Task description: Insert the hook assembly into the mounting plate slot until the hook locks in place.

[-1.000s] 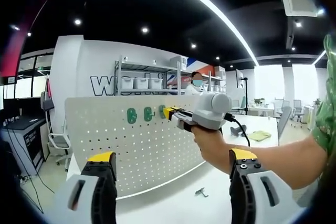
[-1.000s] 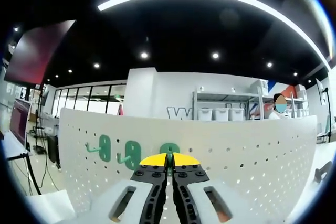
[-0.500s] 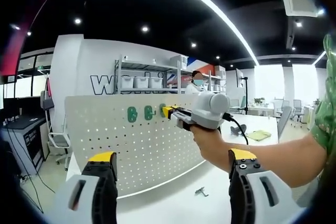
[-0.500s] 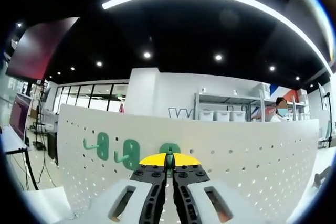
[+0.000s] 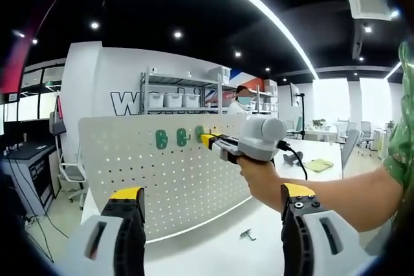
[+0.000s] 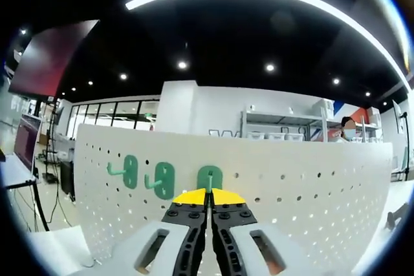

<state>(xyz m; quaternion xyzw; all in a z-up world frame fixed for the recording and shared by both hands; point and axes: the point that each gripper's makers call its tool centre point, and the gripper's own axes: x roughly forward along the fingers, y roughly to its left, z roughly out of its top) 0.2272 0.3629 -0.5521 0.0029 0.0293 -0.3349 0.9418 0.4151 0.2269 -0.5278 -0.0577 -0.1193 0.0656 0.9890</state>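
Observation:
The white pegboard mounting plate stands upright on the table. Three green hooks sit in a row near its top edge. My right gripper, held by a hand, comes in from the right, its yellow tips at the rightmost hook. In the right gripper view my right gripper has its jaws pressed together on the stem of that green hook, whose plate lies against the pegboard. Two other green hooks hang to its left. My left gripper is open and held back from the board.
A small metal part lies on the white table in front of the board. The person's forearm crosses the right side. Shelves with bins and a person stand behind the board.
In the right gripper view more of the held hook's green plate now shows above the jaws, and the view has shifted slightly. The left gripper view has hardly changed.

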